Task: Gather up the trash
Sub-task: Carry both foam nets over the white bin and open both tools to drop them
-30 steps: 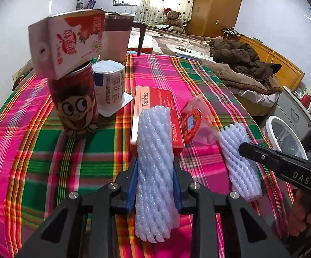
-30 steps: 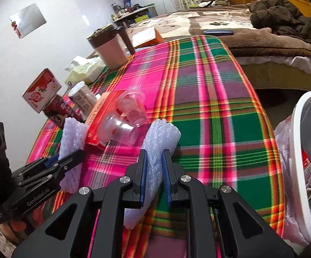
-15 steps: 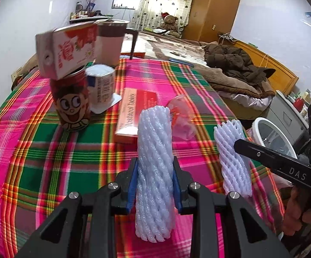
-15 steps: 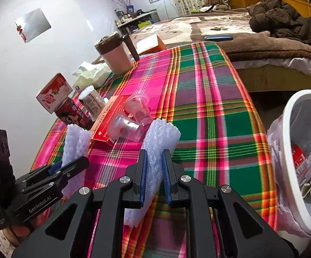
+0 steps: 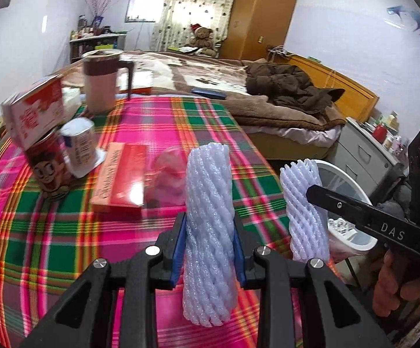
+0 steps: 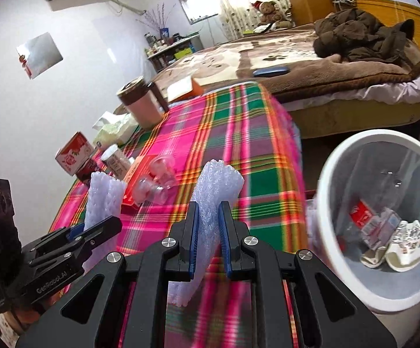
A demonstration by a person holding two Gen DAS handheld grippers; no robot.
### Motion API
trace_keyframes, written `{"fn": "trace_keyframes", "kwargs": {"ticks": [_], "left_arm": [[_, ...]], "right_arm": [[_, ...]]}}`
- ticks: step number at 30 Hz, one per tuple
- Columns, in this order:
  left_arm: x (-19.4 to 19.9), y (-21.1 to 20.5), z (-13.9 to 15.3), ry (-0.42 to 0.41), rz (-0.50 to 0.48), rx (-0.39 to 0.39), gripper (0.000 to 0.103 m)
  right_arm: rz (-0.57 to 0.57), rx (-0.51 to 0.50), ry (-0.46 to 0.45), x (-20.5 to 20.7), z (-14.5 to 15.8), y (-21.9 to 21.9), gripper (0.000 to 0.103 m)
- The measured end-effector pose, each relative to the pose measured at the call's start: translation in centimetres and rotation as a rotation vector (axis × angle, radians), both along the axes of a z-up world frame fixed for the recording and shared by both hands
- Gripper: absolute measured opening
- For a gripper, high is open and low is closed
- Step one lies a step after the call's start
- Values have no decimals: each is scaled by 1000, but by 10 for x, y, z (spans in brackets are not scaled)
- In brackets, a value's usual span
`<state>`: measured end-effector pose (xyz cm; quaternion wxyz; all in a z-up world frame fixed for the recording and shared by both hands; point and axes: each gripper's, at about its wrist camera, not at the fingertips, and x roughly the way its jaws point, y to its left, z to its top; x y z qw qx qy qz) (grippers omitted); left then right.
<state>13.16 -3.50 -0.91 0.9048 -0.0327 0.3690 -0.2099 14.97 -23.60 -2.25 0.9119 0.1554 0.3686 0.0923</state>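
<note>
Step in hand: carry to bin. The left gripper (image 5: 208,249) clamps one white foam-net fruit sleeve (image 5: 208,232); the right gripper (image 6: 208,242) clamps another (image 6: 214,200), both above the plaid tablecloth's (image 6: 239,133) right edge. Next: swing over the white plastic wastebasket (image 6: 323,191), then release.

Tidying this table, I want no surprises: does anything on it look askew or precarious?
Yes: the red-and-white carton sits tilted atop the cartoon-face can, overhanging it. It looks easy to knock off.
</note>
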Motion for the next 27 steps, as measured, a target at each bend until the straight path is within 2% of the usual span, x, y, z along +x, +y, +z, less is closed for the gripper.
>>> {"fn": "trace_keyframes", "kwargs": {"ticks": [16,27], "left_arm": [[-1,-106,12,-3,-189,-23,30],[6,-173,2,36,-287,-25,30]], "right_arm": [[-165,-16,-46,-27,15,-89,14],[-261,-39,-9,-30,6,-139,14]]}}
